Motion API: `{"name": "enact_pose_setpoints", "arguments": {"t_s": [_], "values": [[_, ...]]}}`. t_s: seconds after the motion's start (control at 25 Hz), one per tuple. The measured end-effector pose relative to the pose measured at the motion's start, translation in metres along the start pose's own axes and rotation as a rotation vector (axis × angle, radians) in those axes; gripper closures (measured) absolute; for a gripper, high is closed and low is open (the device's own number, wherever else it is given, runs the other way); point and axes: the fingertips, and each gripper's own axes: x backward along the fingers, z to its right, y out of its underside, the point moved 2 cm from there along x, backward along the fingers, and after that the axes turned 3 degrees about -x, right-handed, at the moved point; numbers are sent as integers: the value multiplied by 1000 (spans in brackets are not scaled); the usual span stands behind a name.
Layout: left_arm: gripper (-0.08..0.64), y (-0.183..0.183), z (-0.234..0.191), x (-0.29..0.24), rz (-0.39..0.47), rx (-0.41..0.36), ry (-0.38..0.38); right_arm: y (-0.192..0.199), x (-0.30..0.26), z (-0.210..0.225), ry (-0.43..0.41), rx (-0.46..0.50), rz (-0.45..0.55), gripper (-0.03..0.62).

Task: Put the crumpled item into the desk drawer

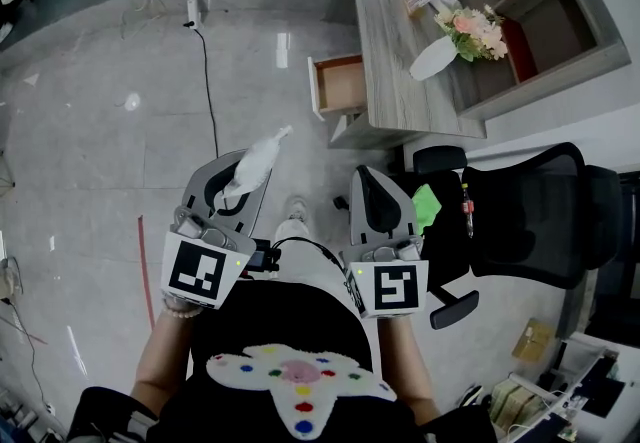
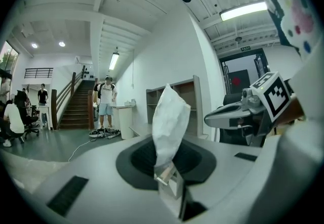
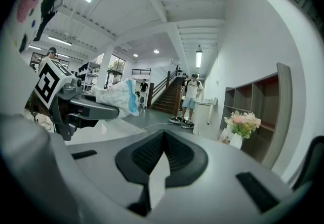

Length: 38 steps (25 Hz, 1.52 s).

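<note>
The desk drawer (image 1: 340,84) stands pulled out of the desk (image 1: 385,41) with its wooden floor in view, and a white vase (image 1: 435,58) on the desktop holds flowers (image 1: 478,31). The left gripper (image 2: 169,180) has its jaws nearly closed on the lower end of the white crumpled item (image 2: 169,124), which projects beyond the fingertips, well apart from the drawer. The right gripper (image 3: 158,170) has its jaws together, holding nothing

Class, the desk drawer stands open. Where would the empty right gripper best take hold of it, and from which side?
Probably the white front panel of the drawer, by its top edge, coming from above: it is a thin upright board standing clear of the desk, and no handle shows.
</note>
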Motion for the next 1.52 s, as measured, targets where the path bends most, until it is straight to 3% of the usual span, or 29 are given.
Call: {"name": "enact_pose_setpoints", "arguments": {"t_s": [0.32, 0.52, 0.84, 1.52], "values": [[495, -5, -19, -49, -10, 4, -42, -4, -48, 37, -50, -6, 9, 589], [495, -7, -31, -78, -25, 11, -75, -1, -76, 64, -66, 27, -51, 589], [495, -11, -46, -116, -32, 24, -113, -13, -116, 94, -107, 36, 21, 589], [495, -16, -49, -166, -48, 36, -131, -11, -145, 139, -125, 27, 10, 589]]}}
